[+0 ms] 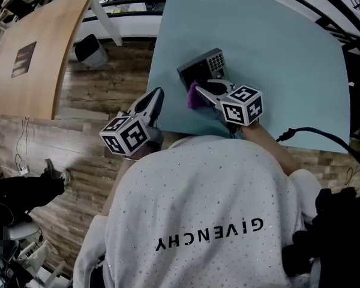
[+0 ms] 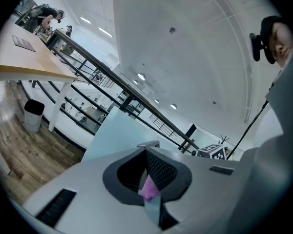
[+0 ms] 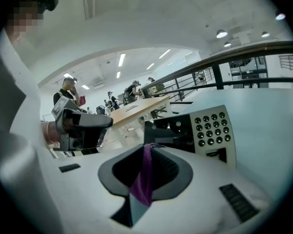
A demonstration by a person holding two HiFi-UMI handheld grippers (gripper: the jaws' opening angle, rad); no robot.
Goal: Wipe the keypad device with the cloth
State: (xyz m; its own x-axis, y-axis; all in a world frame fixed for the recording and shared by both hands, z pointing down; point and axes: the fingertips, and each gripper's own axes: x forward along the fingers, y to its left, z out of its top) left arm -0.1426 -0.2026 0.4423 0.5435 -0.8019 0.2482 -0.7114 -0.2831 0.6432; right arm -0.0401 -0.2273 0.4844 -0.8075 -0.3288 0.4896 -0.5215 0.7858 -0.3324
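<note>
Purple cloth (image 1: pixel 192 95) clamped in right hand-held gripper (image 1: pixel 199 89), keypad device (image 1: pixel 207 65) just ahead on tabletop (image 1: pixel 276 53); left hand-held gripper (image 1: pixel 158 93) closed, empty.

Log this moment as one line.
right gripper: shut on cloth, at keypad device | left gripper: shut, by table edge

Person: white sweatshirt (image 1: pixel 192 221), speckled with tiny studs, black block lettering GIVENCHY.
Left gripper (image 1: pixel 158 95), right gripper (image 1: pixel 199 87): pale grey shells, dark ribbed jaw pads, dark slot vents behind pads.
Rear of each: left cube (image 1: pixel 125 135), right cube (image 1: pixel 243 105), white with black square markers.
Black cable (image 1: pixel 324 138) just behind right cube.
</note>
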